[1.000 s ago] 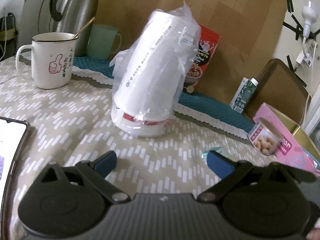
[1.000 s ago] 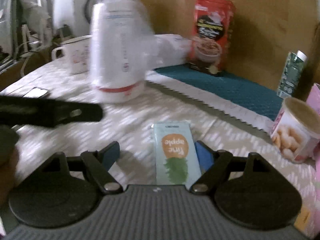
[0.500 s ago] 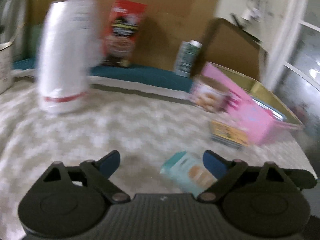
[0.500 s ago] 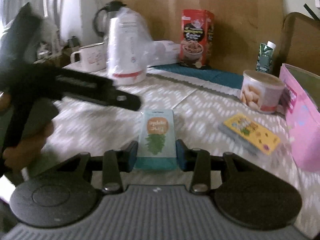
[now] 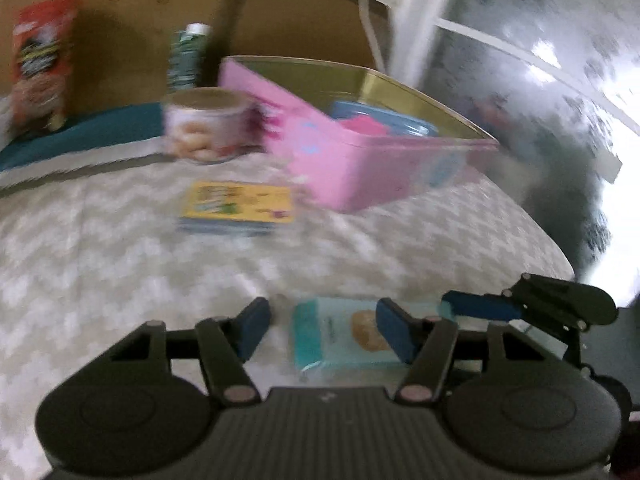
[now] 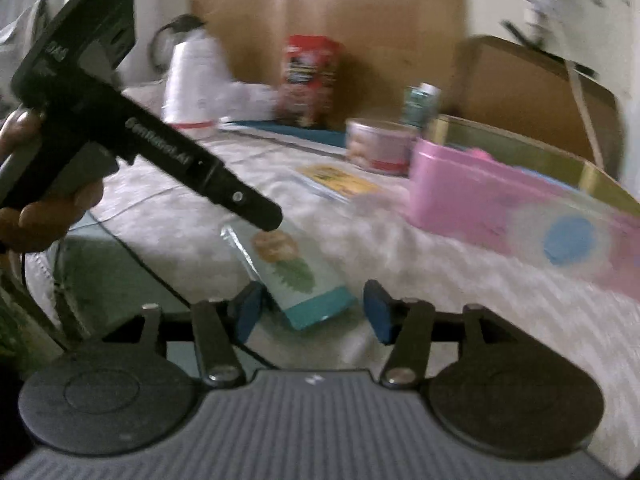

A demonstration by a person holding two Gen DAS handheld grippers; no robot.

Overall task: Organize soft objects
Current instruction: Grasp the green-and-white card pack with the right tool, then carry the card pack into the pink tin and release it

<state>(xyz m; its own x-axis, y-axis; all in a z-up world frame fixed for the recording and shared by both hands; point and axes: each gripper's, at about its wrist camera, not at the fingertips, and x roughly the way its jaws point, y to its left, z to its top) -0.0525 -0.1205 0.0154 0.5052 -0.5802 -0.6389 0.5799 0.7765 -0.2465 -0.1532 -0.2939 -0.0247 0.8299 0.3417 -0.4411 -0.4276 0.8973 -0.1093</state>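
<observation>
A teal tissue pack (image 5: 340, 332) with a pineapple print lies flat near the table's front edge; it also shows in the right wrist view (image 6: 292, 272). My left gripper (image 5: 322, 330) is open, its fingers either side of the pack's near end. My right gripper (image 6: 312, 312) is open with the pack's teal end between its pads. The left gripper's body (image 6: 152, 152) reaches over the pack in the right wrist view. A yellow pack (image 5: 238, 206) lies farther back. An open pink tin box (image 5: 360, 152) stands at the right with blue and pink items inside.
A round snack tub (image 5: 208, 128), a green carton (image 5: 188, 56) and a red bag (image 5: 38, 60) stand along the back by a brown board. A white bagged roll (image 6: 192, 84) and kettle stand at the back left. The table edge drops off at the right.
My left gripper swung right from the white roll to the tissue pack. My right gripper, which had closed on the pack, has opened; the pack now lies skewed.
</observation>
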